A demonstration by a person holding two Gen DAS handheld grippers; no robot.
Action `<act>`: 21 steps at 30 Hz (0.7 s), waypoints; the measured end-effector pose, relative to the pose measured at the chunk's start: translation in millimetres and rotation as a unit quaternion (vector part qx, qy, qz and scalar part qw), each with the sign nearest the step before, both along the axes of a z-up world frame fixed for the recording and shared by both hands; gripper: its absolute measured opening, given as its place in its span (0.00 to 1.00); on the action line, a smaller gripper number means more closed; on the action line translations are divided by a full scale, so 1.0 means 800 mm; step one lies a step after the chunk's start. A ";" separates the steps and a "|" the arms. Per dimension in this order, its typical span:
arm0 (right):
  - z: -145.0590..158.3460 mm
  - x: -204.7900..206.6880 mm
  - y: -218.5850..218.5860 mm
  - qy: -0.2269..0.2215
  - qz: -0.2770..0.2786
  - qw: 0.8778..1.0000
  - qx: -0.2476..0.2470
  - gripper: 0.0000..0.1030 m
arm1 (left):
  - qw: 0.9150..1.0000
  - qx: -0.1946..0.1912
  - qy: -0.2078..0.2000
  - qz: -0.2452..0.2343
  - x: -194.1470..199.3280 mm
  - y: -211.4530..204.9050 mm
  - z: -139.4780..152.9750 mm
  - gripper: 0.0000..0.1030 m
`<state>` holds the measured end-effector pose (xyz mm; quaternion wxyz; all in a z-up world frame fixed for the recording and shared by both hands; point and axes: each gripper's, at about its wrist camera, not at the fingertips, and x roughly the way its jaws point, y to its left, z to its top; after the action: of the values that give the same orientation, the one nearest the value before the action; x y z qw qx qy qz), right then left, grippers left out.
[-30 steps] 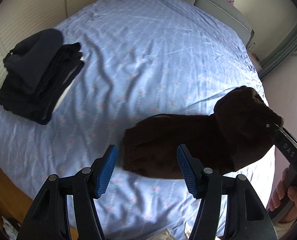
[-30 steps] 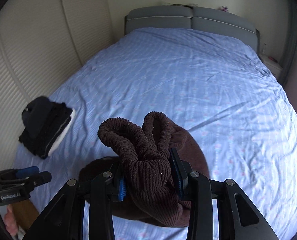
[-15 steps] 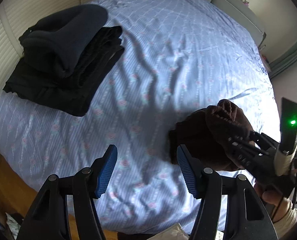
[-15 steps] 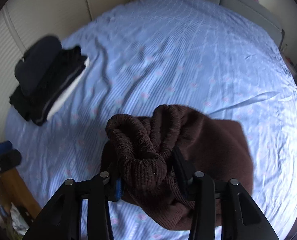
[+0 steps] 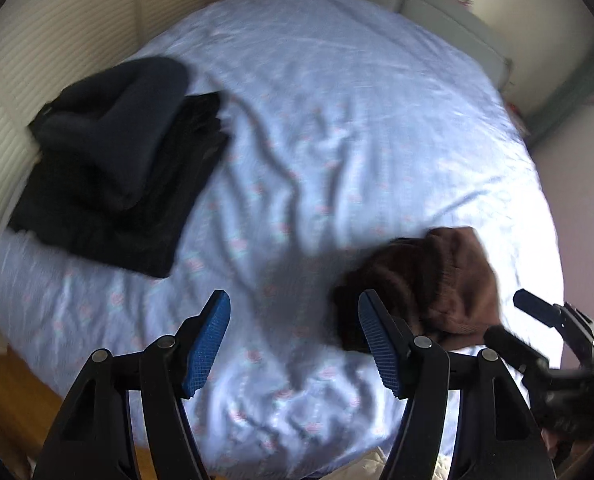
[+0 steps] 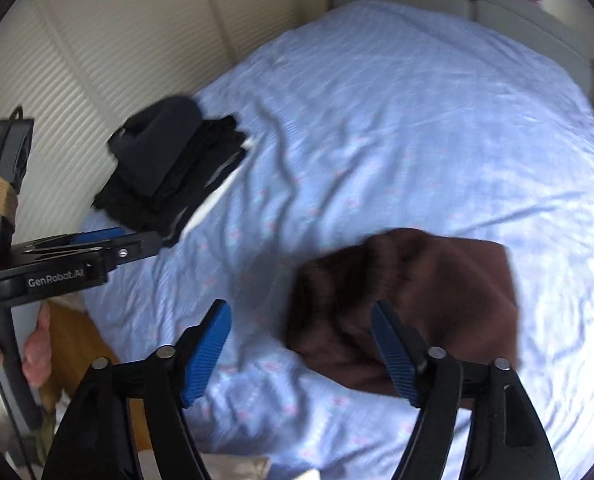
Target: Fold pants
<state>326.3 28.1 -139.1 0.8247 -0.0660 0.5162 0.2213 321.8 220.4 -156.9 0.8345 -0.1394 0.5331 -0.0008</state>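
Only one piece of writing could be read. In the right wrist view, white letters spelling "GenRobot.AI" stood on the black side face of the left tool (image 6: 97,245), low on its body near the left edge of the picture. The left wrist view showed no legible text, label or number; the right tool (image 5: 537,320) at its lower right corner was too blurred to carry any readable mark.

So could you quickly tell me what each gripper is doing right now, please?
Left gripper: open, holding nothing.
Right gripper: jaws just opened, brown pants released.
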 end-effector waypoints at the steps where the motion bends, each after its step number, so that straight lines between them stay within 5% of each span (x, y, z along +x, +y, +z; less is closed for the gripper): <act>1: 0.005 -0.005 -0.026 -0.005 -0.020 1.000 -0.002 0.74 | 1.000 -0.004 -0.004 -0.016 0.002 -0.011 0.001 0.66; 9: -0.037 -0.016 -0.188 0.046 -0.171 0.984 -0.025 0.74 | 0.990 -0.025 0.001 -0.136 0.041 -0.134 -0.023 0.66; 21: -0.156 -0.034 -0.284 0.157 -0.238 0.958 0.025 0.74 | 0.988 0.011 0.083 -0.131 0.127 -0.215 -0.105 0.64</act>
<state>299.3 -199.3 -264.0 0.7637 0.1146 0.6341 0.0391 423.3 48.6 -241.1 0.7814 -0.0586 0.6143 -0.0929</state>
